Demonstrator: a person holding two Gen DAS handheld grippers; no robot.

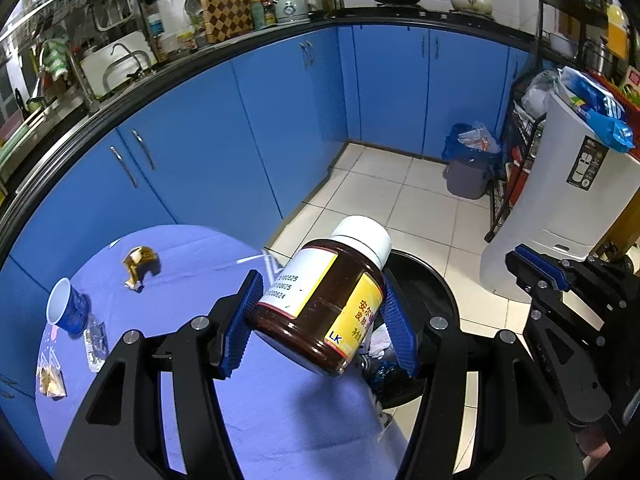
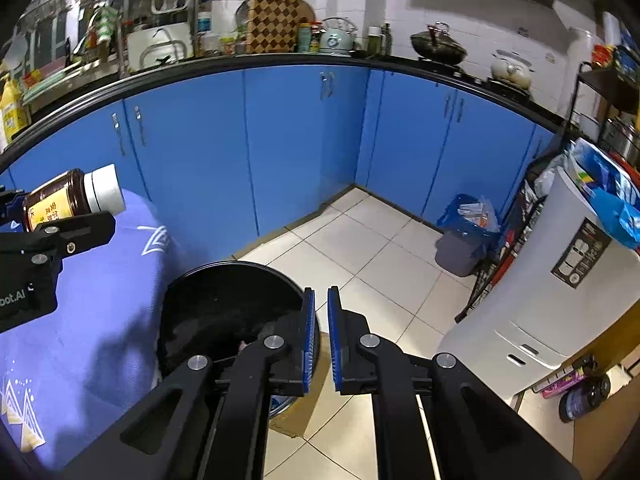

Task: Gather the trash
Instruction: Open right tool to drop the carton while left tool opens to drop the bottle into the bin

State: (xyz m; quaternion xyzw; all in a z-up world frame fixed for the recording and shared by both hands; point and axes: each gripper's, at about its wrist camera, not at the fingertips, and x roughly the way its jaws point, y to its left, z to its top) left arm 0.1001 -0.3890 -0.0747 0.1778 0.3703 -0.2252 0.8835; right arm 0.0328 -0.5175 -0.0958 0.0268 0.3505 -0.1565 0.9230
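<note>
At the table's right edge, your left gripper (image 1: 320,316) is clamped on the brown bottle (image 1: 320,304), tilted, cap toward the black bin (image 1: 436,280) just beside the table (image 1: 280,420). Your right gripper (image 2: 321,340) hangs over the bin's rim, fingers nearly together, holding nothing. Bin already holds some scraps. Left on the table's far left side: blue cup (image 1: 66,306), gold wrapper (image 1: 140,264), clear wrapper (image 1: 96,340), crumpled scrap (image 1: 50,380). Judgement: roughly midway.

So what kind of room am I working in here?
Almost certainly a home kitchen: blue base cabinets under a dark countertop, with a wok, a kettle and a checkered cutting board on it, plus a sink faucet on the left.
</note>
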